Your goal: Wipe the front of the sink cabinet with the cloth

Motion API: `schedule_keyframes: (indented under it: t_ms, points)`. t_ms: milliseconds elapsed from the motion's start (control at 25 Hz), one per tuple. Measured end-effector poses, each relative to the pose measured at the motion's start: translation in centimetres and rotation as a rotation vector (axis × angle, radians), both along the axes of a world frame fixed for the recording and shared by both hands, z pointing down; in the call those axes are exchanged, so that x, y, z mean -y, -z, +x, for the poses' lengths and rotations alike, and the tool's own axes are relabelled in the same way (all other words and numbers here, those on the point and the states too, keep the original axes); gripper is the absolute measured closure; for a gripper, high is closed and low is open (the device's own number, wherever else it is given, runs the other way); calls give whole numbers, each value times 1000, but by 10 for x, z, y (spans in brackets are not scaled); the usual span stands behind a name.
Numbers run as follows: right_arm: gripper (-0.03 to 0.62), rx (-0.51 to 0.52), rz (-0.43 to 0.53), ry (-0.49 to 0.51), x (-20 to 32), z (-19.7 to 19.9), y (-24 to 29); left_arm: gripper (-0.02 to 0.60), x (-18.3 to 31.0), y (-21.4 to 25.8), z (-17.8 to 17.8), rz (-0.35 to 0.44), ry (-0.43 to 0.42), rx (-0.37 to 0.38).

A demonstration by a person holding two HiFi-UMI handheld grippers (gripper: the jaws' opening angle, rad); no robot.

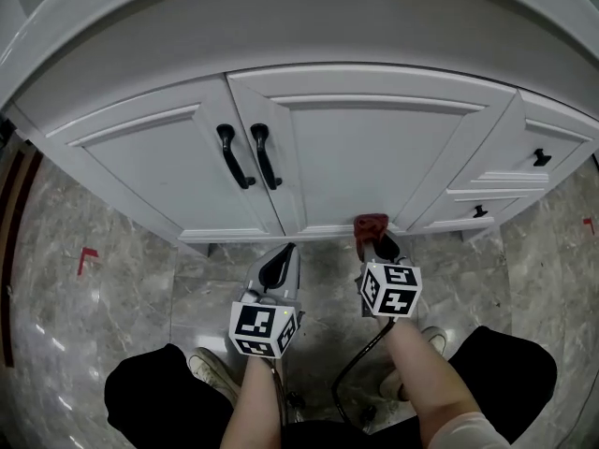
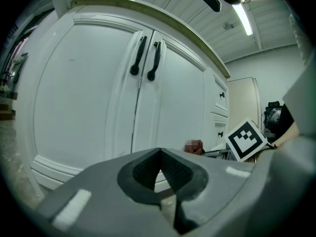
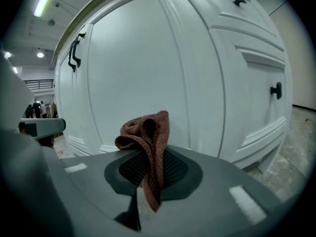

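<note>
The white sink cabinet (image 1: 356, 148) fills the upper half of the head view, with two doors, black handles (image 1: 248, 155) and drawers at the right. My right gripper (image 1: 372, 241) is shut on a reddish-brown cloth (image 1: 371, 224), held at the bottom rail of the right door. In the right gripper view the cloth (image 3: 147, 137) bunches up out of the shut jaws of that gripper (image 3: 148, 174), just in front of the cabinet door (image 3: 143, 68). My left gripper (image 1: 278, 267) hangs low before the cabinet, shut and empty (image 2: 159, 174).
The floor is grey marble tile (image 1: 122, 297) with a small red mark (image 1: 86, 256) at the left. The person's shoes (image 1: 213, 370) and dark trouser legs (image 1: 154, 405) stand close under the grippers. A black cable (image 1: 360, 358) runs down from the right gripper. Drawer knobs (image 1: 541, 158) sit at far right.
</note>
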State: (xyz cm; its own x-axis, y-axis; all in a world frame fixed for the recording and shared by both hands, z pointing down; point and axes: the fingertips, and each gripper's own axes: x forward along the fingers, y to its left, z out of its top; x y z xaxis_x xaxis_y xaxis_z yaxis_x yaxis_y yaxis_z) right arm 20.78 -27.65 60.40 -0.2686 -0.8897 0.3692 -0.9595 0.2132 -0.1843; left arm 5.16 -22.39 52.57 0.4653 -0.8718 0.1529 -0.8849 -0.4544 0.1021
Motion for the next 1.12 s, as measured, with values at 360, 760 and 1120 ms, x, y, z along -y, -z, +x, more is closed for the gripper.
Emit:
schedule_keyframes:
  t_ms: [360, 760, 1120]
  points:
    - [511, -46, -33, -137, -5, 73, -8, 581, 2, -7, 44, -24, -63, -1]
    - [516, -20, -27, -171, -16, 70, 12, 581, -6, 8, 33, -5, -60, -11]
    - [516, -32, 140, -31, -56, -9, 100, 581, -41, 72, -24, 117, 10, -64]
